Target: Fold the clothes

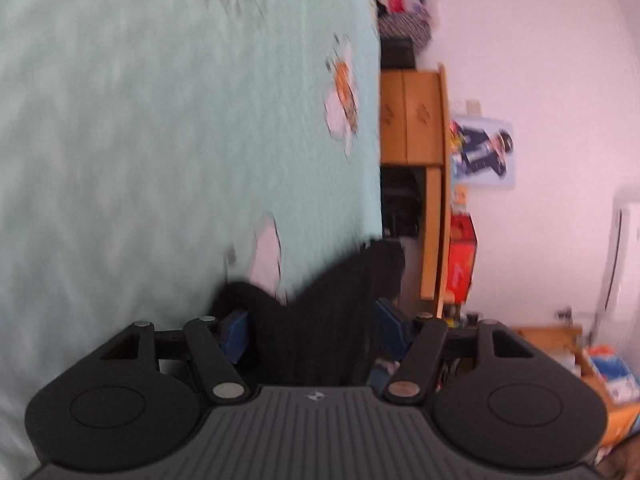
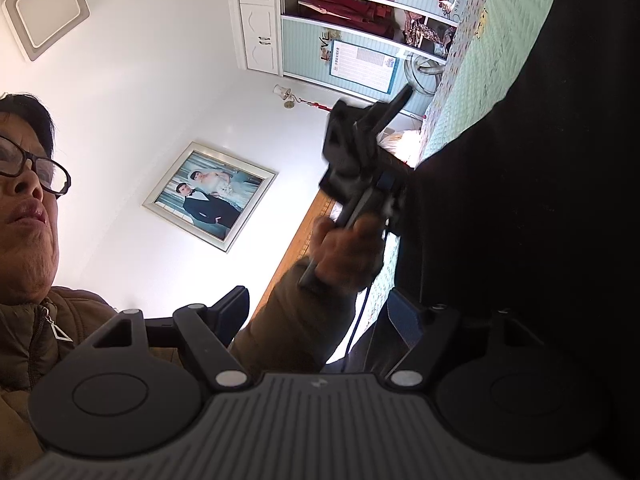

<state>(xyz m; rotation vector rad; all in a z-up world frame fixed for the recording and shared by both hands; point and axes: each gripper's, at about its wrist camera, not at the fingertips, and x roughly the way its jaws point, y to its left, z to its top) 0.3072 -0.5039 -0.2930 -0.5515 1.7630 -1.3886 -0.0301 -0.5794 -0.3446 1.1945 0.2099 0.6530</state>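
Meanwhile, the left gripper (image 1: 310, 334) is holding a bunch of black garment (image 1: 320, 312) over the green bedspread (image 1: 160, 140), while the right gripper (image 2: 320, 316) is standing unclenched beside it.

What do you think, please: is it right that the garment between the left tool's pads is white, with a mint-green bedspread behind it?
Not quite: the garment between the pads of the left tool is black, not white, as the left wrist view shows. The mint-green bedspread is indeed behind it.
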